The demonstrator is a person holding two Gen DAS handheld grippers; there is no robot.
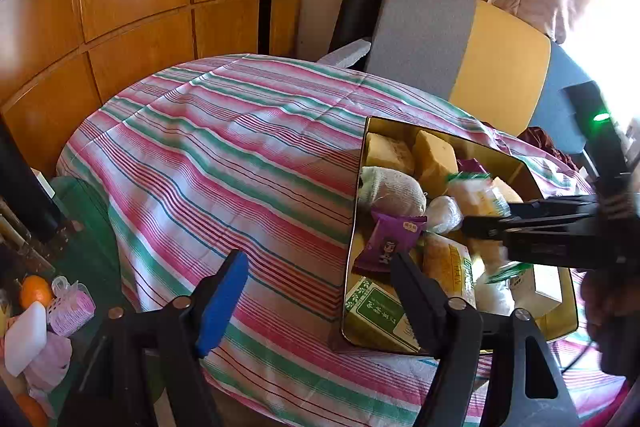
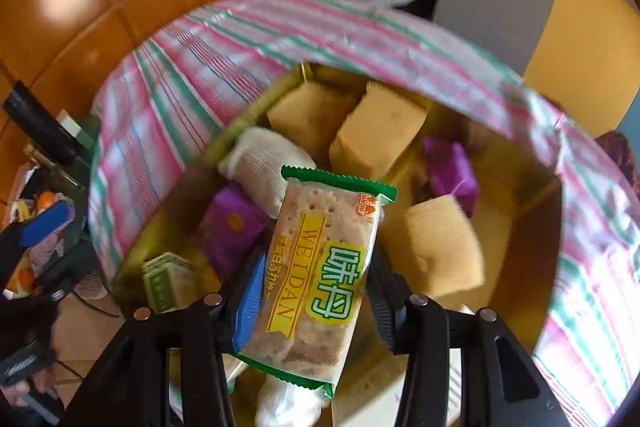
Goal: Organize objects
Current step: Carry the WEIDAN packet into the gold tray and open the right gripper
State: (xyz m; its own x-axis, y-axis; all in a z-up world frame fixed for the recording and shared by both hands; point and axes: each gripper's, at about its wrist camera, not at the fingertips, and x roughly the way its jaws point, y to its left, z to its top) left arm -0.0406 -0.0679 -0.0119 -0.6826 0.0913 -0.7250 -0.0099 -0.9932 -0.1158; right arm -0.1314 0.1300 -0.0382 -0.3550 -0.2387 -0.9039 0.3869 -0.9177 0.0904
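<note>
Fingers of the left gripper [image 1: 320,291] stand spread wide with nothing between them, the blue-padded one over the pink, green and white striped tablecloth [image 1: 224,155], the black one at the near rim of the shallow gold metal tin [image 1: 352,227]. In this left wrist view the tin is crowded: pale yellow sponge blocks [image 1: 434,157], a white knitted glove [image 1: 394,189] and a purple foil snack packet [image 1: 390,241]. The right gripper [image 1: 480,227] reaches in from the right, blurred, with a green-edged wrapper at its tip.

In the right wrist view the right gripper [image 2: 316,291] pinches a clear, green-trimmed cracker packet with yellow "WEIDAN" lettering [image 2: 320,275] across its lower half, held above the tin's contents, with the glove [image 2: 264,163] just behind it.

The step in hand looks like carrying one packet; whether into or out of the tin I cannot tell. Next, it likely calls for steady travel without loosening the pinch, since the slick wrapper could slide.
</note>
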